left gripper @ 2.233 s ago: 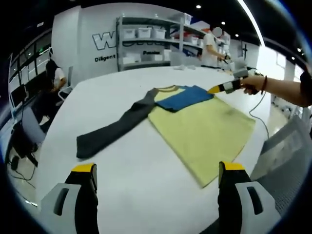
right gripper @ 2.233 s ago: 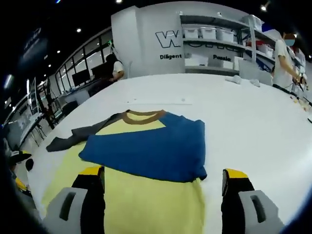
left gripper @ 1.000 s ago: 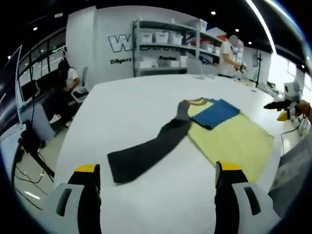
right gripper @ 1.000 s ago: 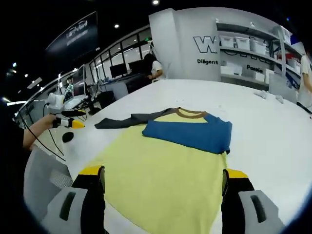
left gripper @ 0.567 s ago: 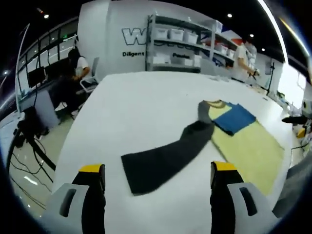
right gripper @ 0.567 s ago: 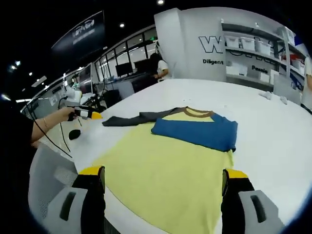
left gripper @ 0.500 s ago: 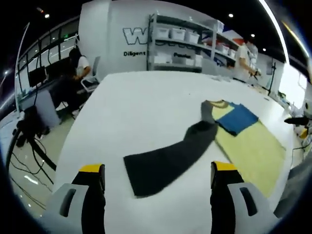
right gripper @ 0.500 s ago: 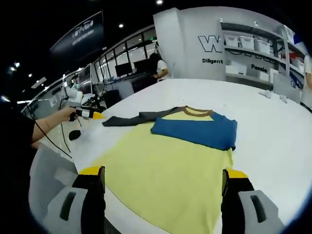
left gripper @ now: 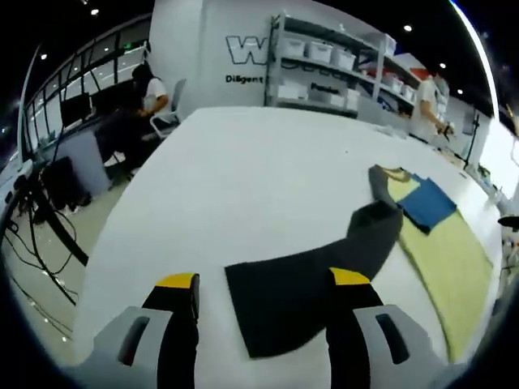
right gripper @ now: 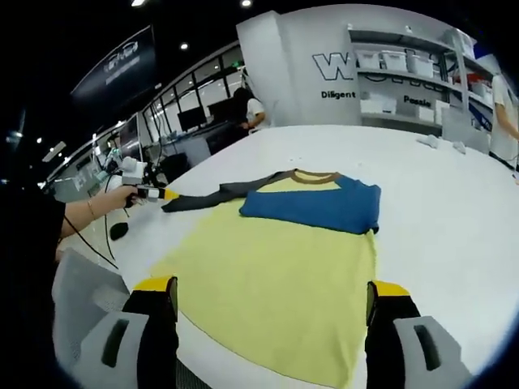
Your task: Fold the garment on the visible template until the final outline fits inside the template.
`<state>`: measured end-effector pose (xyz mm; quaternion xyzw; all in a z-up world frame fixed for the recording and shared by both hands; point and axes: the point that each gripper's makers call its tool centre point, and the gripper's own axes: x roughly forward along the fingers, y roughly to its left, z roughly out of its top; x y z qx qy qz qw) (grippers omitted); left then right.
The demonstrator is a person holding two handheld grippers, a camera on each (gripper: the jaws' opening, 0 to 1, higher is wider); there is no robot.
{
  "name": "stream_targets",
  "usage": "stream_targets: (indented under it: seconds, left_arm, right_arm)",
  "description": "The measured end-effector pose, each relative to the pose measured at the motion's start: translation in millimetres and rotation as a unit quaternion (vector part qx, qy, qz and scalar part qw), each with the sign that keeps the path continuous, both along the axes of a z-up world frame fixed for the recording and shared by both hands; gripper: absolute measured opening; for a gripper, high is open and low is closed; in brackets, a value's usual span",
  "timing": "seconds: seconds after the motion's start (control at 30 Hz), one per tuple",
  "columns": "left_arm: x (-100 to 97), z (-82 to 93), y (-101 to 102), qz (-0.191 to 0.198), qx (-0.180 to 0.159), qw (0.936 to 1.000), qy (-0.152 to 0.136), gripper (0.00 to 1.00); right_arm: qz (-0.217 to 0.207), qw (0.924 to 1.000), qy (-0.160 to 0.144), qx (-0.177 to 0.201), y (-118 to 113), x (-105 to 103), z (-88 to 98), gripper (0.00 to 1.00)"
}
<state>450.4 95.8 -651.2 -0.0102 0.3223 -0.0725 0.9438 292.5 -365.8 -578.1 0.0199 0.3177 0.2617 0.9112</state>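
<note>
Now both grippers gape: left gripper (left gripper: 261,284) astride grey sleeve (left gripper: 312,271), right gripper (right gripper: 269,292) over shirt (right gripper: 280,259).

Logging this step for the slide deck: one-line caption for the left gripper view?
Open left gripper closing in on the dark grey sleeve of the yellow shirt on the white table.

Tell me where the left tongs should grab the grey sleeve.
Take the grey sleeve at its cuff end, the squared edge nearest the open left tongs. It lies flat and stretched away from the shirt, so come in low from the cuff side, pinching one corner.
</note>
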Motion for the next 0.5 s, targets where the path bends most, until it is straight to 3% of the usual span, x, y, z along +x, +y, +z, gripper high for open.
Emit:
stream_targets:
  seconds: [0.13,0.3,0.33,0.37,0.5]
  left_arm:
    - [1.9,-7.3,1.3,0.006,0.002,0.9999,0.009,0.5]
    - [9.4,-13.0,5.2,0.014,-0.001,0.9998,0.012,0.34]
    - [6.8,-17.4,8.8,0.028,0.001,0.9993,0.025,0.35]
    - [11.1,-15.7,6.7,0.016,0.007,0.9998,0.012,0.37]
    - [14.9,-18.6,10.9,0.012,0.033,0.9993,0.011,0.36]
  right_arm:
    - [-0.008,1.0,0.004,0.004,-2.8,-0.8,-0.3,0.94]
    - [-0.016,0.9998,0.006,0.01,-5.5,-0.6,0.3,0.95]
    - [-0.018,0.9998,0.005,0.011,-5.8,0.1,0.5,0.95]
    - [-0.019,0.9997,0.004,0.013,-5.8,0.4,1.2,0.95]
    - [-0.018,0.9998,0.002,0.01,-4.8,0.5,1.1,0.95]
